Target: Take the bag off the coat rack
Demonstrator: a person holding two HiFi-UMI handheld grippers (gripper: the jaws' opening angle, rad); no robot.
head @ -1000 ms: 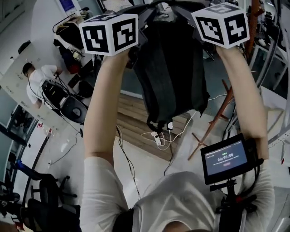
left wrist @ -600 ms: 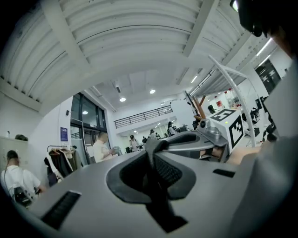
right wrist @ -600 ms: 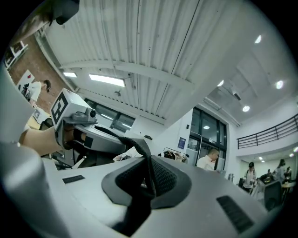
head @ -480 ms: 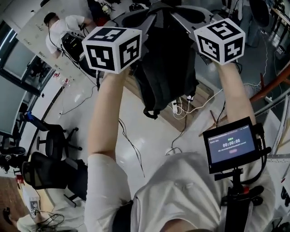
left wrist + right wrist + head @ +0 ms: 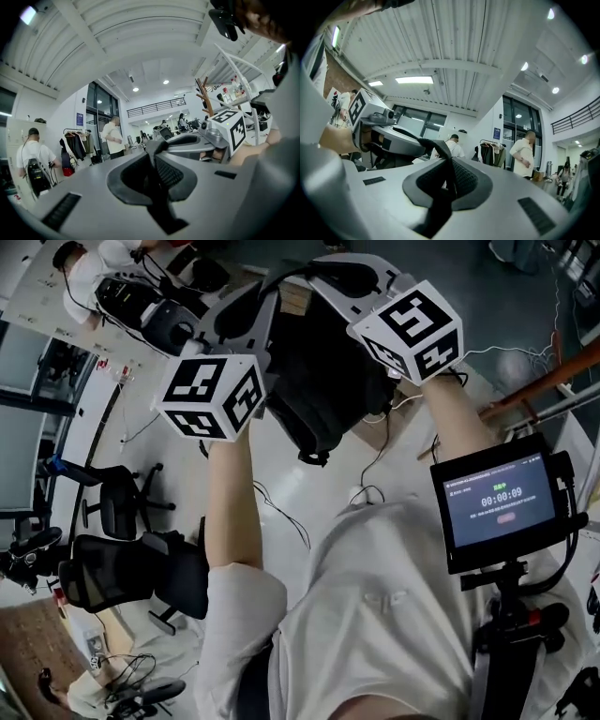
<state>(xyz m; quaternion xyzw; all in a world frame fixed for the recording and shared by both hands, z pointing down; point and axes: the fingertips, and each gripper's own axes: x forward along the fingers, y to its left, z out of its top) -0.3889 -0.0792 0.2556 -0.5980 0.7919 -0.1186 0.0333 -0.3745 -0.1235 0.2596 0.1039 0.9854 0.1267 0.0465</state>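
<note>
The bag [image 5: 314, 381], a black backpack, hangs in the air between the person's raised forearms, its weight carried by its straps alone. The left gripper [image 5: 152, 164] has its jaws fully together on a dark strap [image 5: 157, 146], which comes out from between the ribbed pads and runs off toward the bag. Nothing else is in that grip. The right gripper [image 5: 449, 171] is likewise clamped flat on the other strap [image 5: 433, 143], pinched thin between its pads. One gripper sits at each side of the bag's top, so the load is shared and the bag hangs level rather than dangling from one corner. The coat rack [image 5: 205, 96], a brown wooden post with pegs, stands beyond the bag on its right side, apart from it. The wide-angle view is poor there, but no strap seems hooked over a peg. Below the bag is floor [image 5: 328, 484] with loose cables, so I judge the lift-off done. What remains is finding somewhere to set the bag down.
</note>
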